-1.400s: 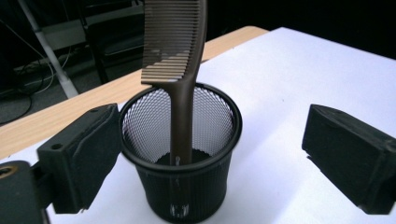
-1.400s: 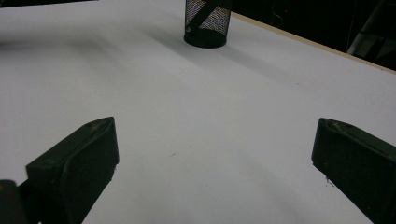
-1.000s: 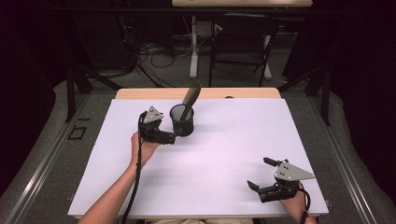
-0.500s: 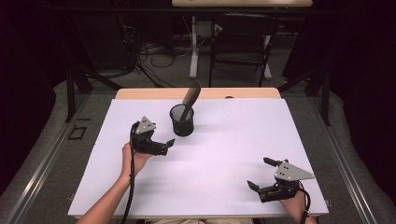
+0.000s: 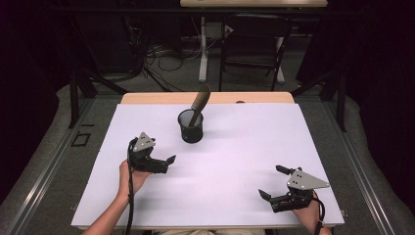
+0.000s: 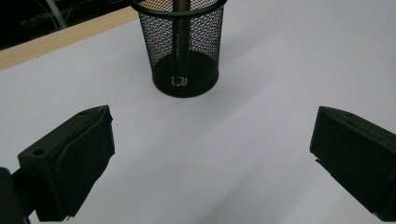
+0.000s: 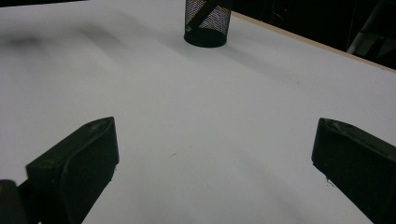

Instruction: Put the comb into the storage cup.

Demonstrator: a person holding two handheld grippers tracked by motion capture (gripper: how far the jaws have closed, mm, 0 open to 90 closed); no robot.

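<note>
Table (image 5: 244, 147): white top, wood strip at far edge. Black mesh cup (image 5: 190, 126) near far centre, upright; brown-handled item (image 5: 199, 100) leaning inside. Left tool (image 5: 164, 161) released, near cup. Right tool (image 5: 270, 182) released, near front right corner, well apart.

Dim room — grey floor (image 5: 44, 161), tangled cables (image 5: 156, 54), dark chair (image 5: 252, 44).

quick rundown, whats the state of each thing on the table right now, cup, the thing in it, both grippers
mesh cup: upright on the white table, nothing gripping it.
brush handle: standing in the cup, leaning against its rim, top sticking out.
left gripper: open, empty, short of the cup.
right gripper: open, empty, near the table's front edge.
</note>
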